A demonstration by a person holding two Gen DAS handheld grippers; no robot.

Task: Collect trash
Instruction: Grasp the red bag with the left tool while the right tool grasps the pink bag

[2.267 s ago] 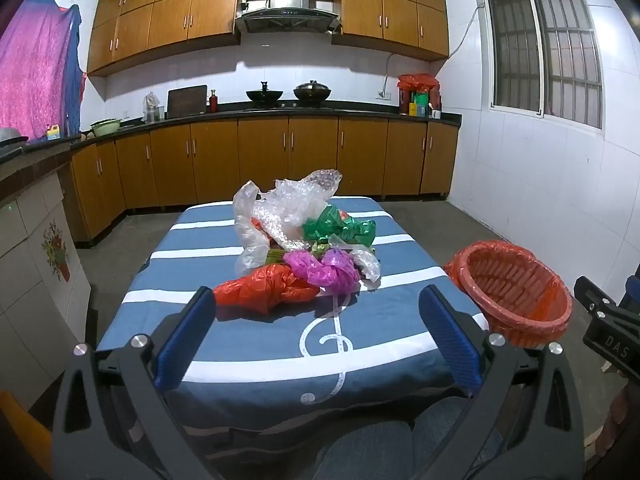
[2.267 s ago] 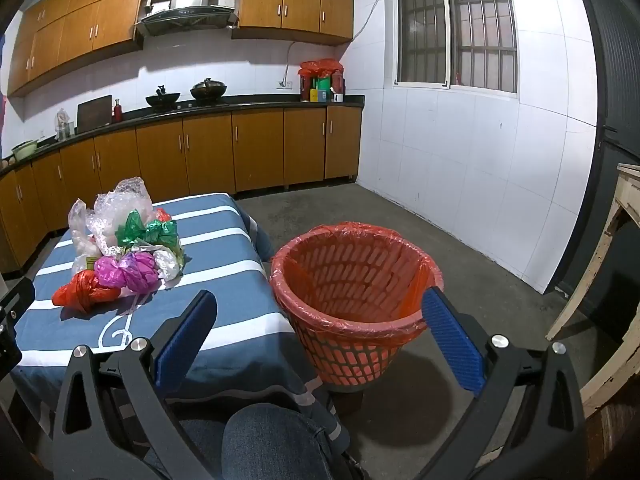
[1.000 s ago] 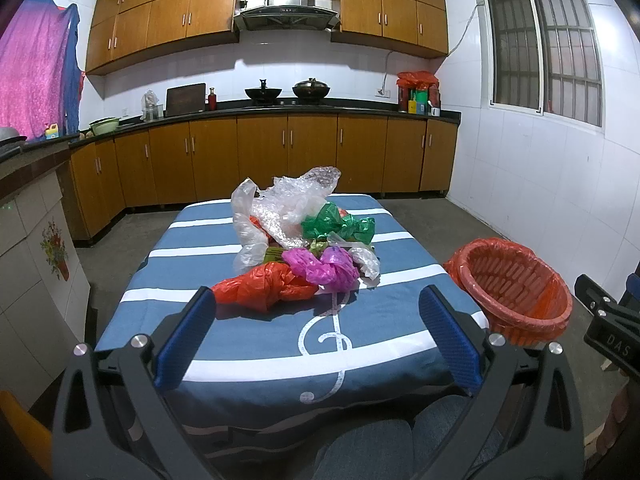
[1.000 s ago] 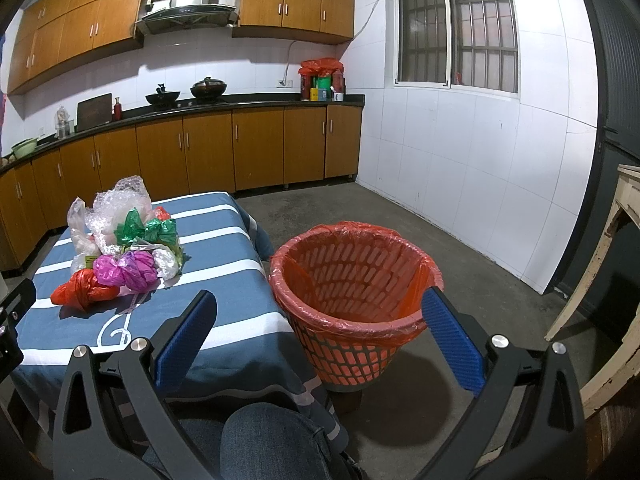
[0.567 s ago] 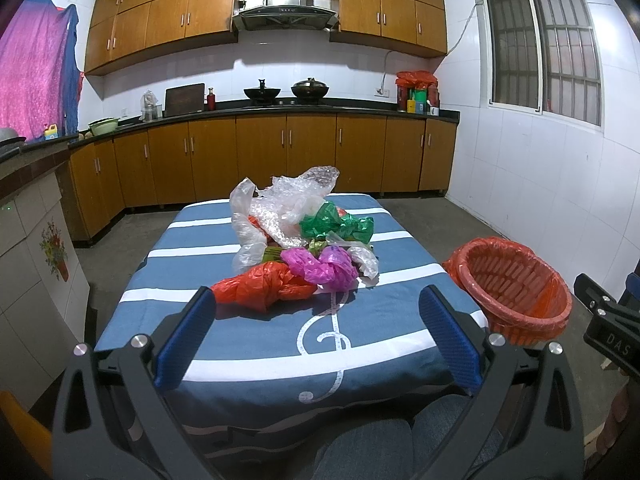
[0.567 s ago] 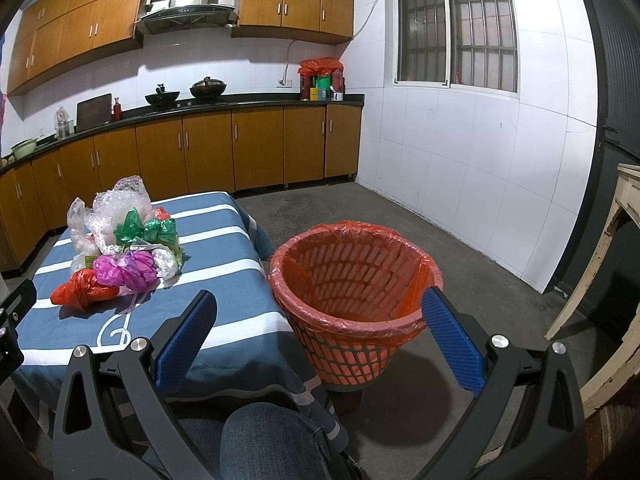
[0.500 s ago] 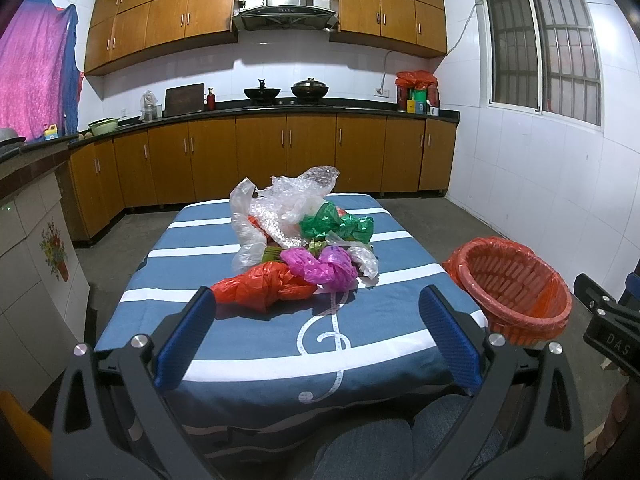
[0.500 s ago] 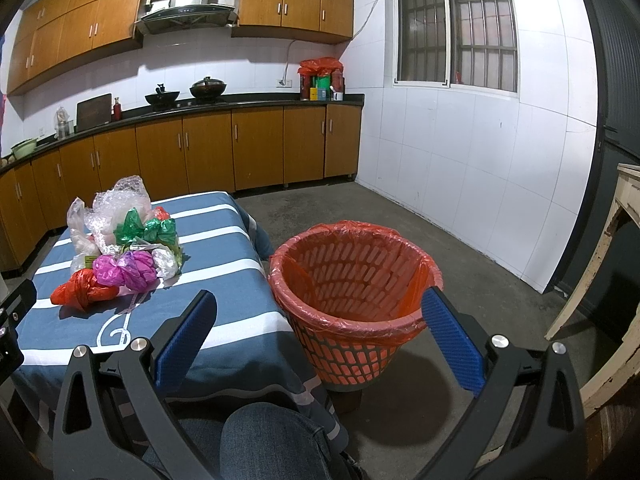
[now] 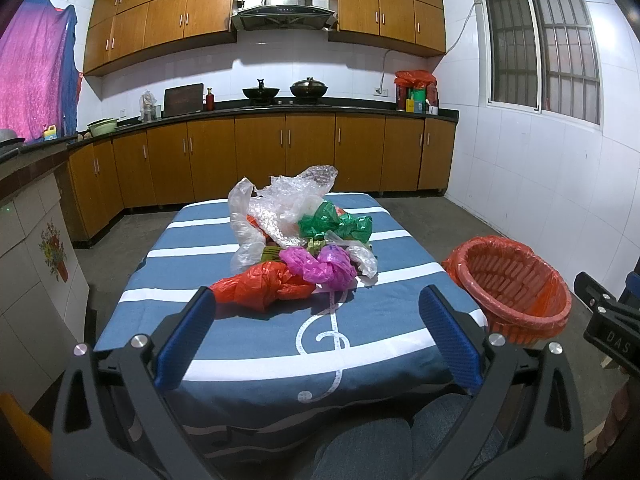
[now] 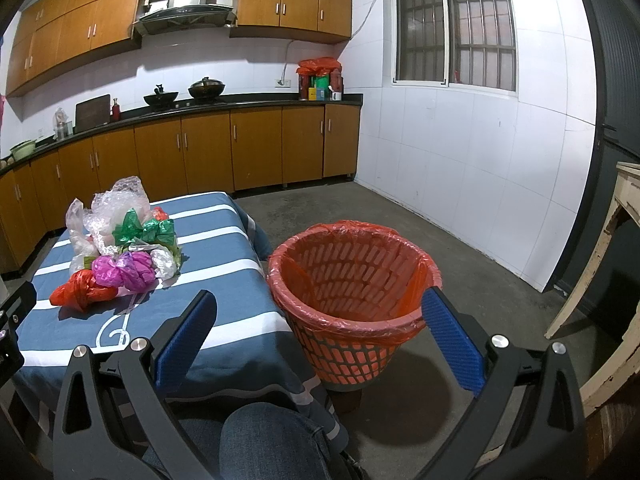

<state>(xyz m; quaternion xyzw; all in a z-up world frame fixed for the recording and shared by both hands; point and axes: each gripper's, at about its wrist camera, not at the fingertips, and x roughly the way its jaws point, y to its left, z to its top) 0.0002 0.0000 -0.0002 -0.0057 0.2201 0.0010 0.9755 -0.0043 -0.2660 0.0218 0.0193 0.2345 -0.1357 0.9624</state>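
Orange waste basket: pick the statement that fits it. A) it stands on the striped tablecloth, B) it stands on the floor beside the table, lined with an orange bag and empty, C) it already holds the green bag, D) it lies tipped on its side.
B: the orange waste basket stands upright on the concrete floor beside the table, with only its orange liner inside.

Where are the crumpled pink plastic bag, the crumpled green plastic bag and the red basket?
Crumpled pink plastic bag (image 9: 320,266), left wrist view, its middle.
Crumpled green plastic bag (image 9: 334,225), left wrist view, its middle.
Red basket (image 10: 348,326), right wrist view, near rim.
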